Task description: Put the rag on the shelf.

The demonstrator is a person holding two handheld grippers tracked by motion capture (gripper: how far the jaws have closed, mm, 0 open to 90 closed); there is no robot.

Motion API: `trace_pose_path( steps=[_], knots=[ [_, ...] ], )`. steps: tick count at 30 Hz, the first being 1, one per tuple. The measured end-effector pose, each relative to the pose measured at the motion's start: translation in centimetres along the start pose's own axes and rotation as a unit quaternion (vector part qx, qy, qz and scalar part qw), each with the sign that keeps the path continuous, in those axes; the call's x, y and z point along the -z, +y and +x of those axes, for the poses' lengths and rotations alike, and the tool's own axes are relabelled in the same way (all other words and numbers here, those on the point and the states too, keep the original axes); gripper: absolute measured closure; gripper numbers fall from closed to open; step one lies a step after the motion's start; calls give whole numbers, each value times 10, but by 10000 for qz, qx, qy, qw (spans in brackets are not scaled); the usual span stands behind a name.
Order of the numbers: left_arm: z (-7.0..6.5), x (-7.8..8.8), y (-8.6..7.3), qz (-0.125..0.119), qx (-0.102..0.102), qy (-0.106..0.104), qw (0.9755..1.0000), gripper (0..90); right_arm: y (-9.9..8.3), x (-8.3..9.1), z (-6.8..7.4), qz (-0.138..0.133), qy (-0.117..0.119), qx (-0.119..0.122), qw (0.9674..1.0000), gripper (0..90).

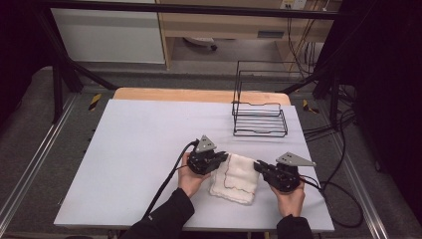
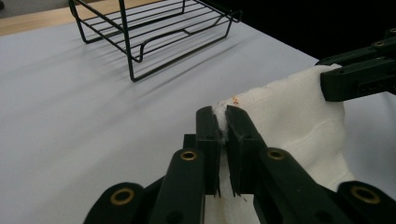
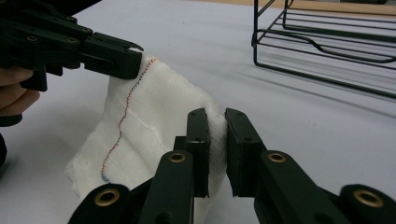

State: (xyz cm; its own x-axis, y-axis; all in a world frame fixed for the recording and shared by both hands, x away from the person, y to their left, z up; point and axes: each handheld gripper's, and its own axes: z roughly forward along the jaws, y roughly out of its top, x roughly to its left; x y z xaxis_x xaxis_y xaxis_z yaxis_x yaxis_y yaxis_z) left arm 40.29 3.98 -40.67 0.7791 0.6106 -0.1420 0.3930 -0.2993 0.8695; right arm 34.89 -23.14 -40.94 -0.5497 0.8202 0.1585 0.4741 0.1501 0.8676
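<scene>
A white folded cloth (image 1: pixel 234 178) with a thin coloured stitch line lies on the white table (image 1: pixel 139 149), between my two grippers. Its far edge is raised off the table. My left gripper (image 1: pixel 225 157) is shut on the cloth's far left corner. In the left gripper view the jaws (image 2: pixel 222 113) pinch that corner of the cloth (image 2: pixel 299 121). My right gripper (image 1: pixel 258 166) is shut on the far right corner. In the right gripper view the cloth (image 3: pixel 149 112) hangs between my right gripper (image 3: pixel 216 116) and the left gripper (image 3: pixel 112 58).
A black wire basket (image 1: pixel 260 119) stands at the table's far right, beyond the cloth; it appears as the basket (image 2: pixel 154 32) and the basket (image 3: pixel 327 42) in the gripper views. Cables trail off both grippers. A wooden board (image 1: pixel 199 94) edges the far side.
</scene>
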Motion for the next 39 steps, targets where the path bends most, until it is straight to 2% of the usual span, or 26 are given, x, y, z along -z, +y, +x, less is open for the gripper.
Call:
trace_pose_path(
  steps=[18, 27, 39],
  knots=[
    [-5, 22, 13, -494, -11, 15, 9988, 839, 16, 15, 12, -407, -17, 284, 9988, 810],
    [-9, 35, 24, -847, -92, 126, 9963, 839, 30, 23, 20, -696, -123, 506, 9962, 811],
    [-12, 47, 44, -1274, -216, 246, 9913, 839, 51, 32, 26, -1084, -281, 690, 9913, 812]
  ],
)
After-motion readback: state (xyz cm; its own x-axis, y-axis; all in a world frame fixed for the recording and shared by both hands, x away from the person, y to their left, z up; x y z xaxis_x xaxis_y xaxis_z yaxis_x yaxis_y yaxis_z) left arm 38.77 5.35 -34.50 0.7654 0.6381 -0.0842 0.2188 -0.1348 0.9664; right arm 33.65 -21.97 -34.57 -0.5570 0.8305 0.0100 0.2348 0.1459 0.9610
